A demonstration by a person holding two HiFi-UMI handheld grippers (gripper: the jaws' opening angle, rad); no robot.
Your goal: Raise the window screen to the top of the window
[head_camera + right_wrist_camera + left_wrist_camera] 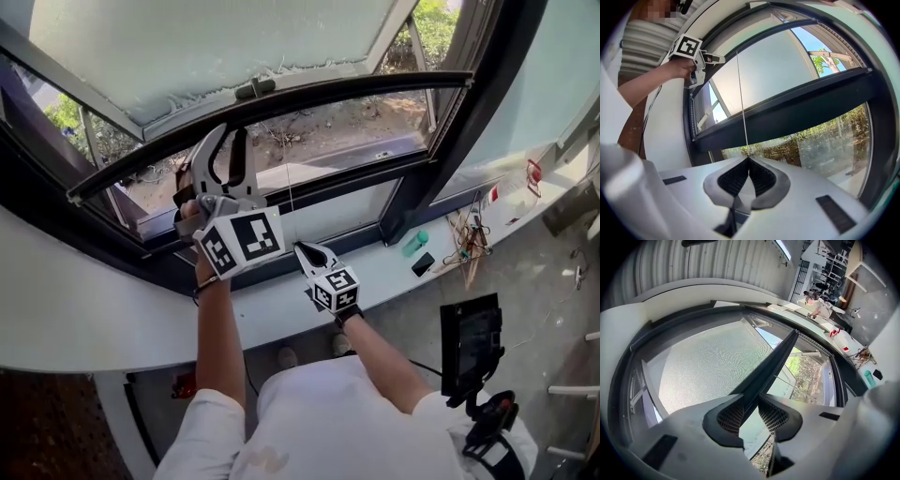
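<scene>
I had the left gripper (228, 155) clamped across the bottom rail (356, 96) of the window screen (206, 47). In the left gripper view the dark bar sat between both pads, its thickness holding the jaws fairly wide. The right gripper (307, 253) sat lower, at about 4 o'clock from the left one. Its jaws were pinched right together on the thin pull cord (291, 202) that hung from the rail's middle. In the head view the rail's long axis ran from 8 o'clock to 2 o'clock across the window. The mesh lay beyond it toward 12 o'clock, and only the outdoors showed below. I judged the screen partway up, so the rail had to travel on toward 12 o'clock, square to its own length. The left hand, on the rail itself, was the nearer one to drive that lift, and the cord hand could only follow.
</scene>
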